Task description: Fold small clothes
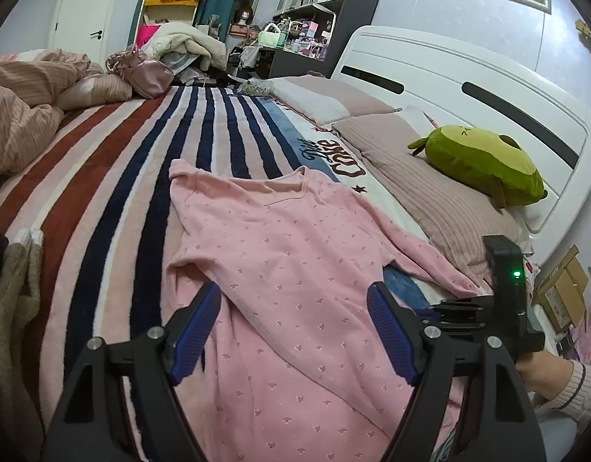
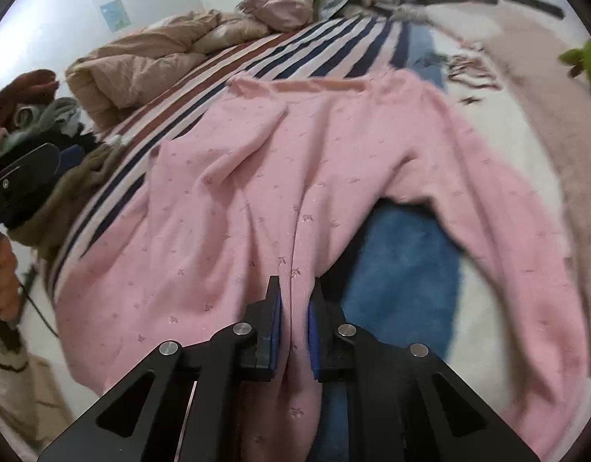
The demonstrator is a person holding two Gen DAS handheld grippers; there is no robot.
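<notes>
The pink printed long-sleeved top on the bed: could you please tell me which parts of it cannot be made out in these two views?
- Pink printed long-sleeved top: its hem, left wrist view, cut off by the bottom edge and open left gripper.
- Its pinched fold, right wrist view, hidden inside the right gripper.
- Its print, right wrist view, blurred.

Pink patterned top (image 1: 295, 254) spread flat on striped blanket (image 1: 141, 154), one sleeve out.
</notes>
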